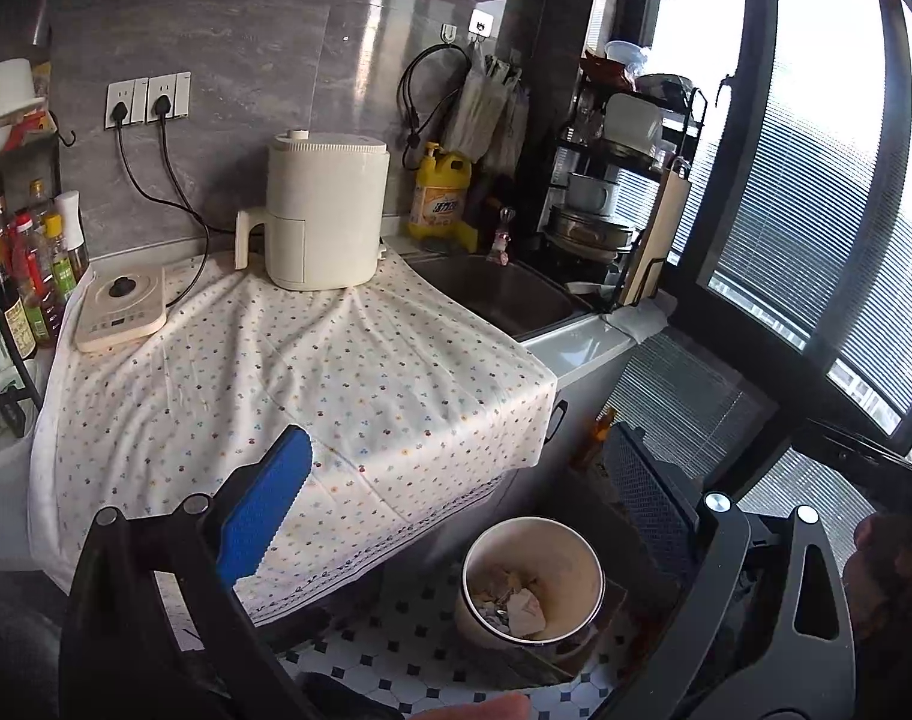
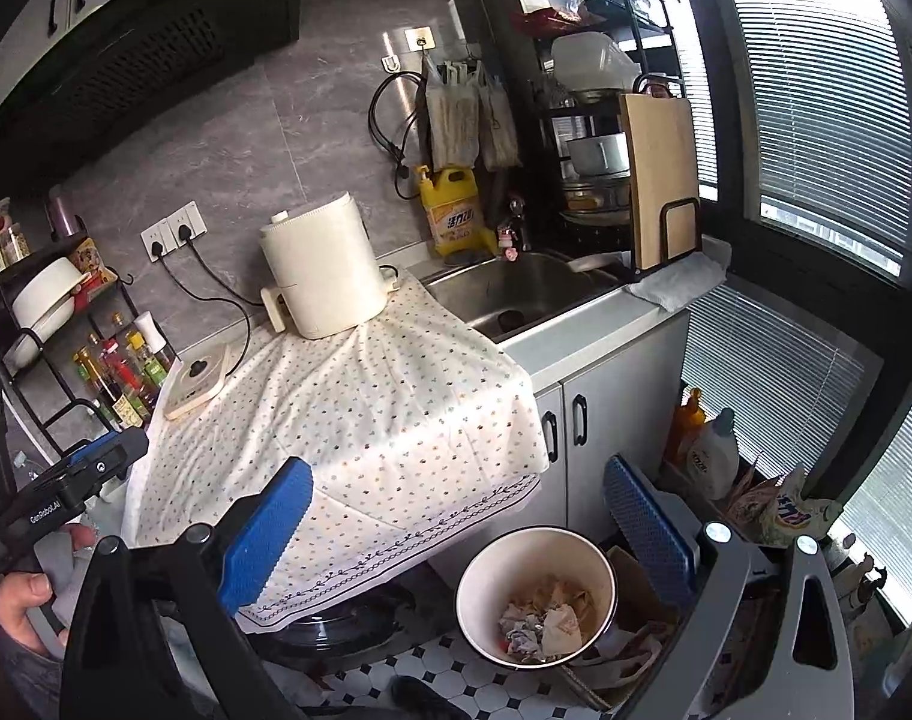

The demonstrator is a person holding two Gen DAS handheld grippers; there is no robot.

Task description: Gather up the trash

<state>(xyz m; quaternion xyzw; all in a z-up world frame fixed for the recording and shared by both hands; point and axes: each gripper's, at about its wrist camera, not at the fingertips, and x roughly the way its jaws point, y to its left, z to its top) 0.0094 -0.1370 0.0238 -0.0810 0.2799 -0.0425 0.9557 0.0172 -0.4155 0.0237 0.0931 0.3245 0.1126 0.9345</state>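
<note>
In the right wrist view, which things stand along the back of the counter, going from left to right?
Sauce bottles → induction cooker → white air fryer → yellow detergent jug → sink → wooden cutting board.

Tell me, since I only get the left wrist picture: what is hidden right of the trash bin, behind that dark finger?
Observer: An orange bottle and a white bottle stand low by the window, right of the bin, with a printed bag beside them.
Operator: What hangs above the counter? My picture cuts it off.
Observer: A black range hood with a slatted grille, over the end with the sauce bottles.
Operator: Who is carrying my camera?
Observer: A hand at the right view's left edge grips the handle of the left gripper. Only the hand and a sleeve show.
</note>
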